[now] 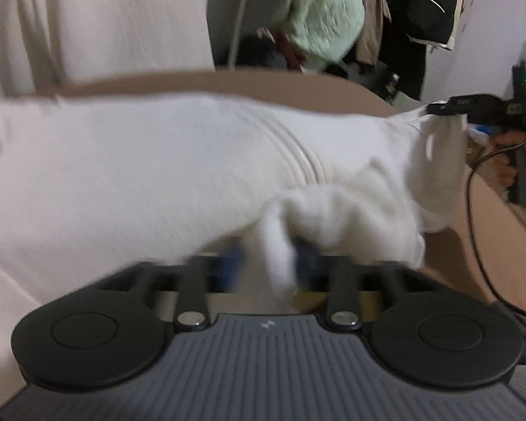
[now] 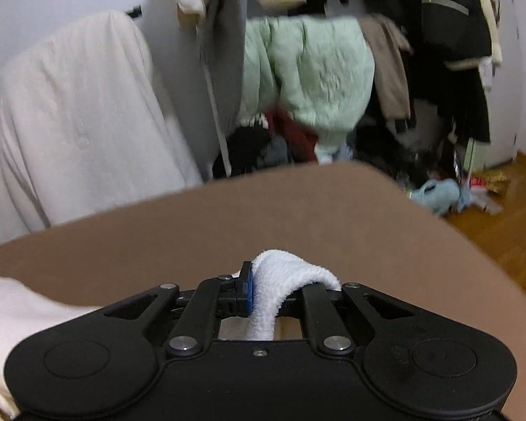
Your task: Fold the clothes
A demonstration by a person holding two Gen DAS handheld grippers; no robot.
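- Brown worktop point(image 2: 263, 210) carries the white garment point(image 1: 157, 161); a mint-green quilted jacket point(image 2: 308, 70) hangs behind the worktop.
- Right tongs point(image 2: 259, 291) pinch the garment's edge.
- Left tongs point(image 1: 266, 263) blurred, grip unclear.

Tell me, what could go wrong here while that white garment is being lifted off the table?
1. The right gripper pinches only a small fold of the white garment, so the cloth might slip free.
2. In the left wrist view, the left gripper looks open around a bunched fold; if it does not clamp, that side could sag and spoil the fold.
3. A black cable hangs near the brown table and might snag.
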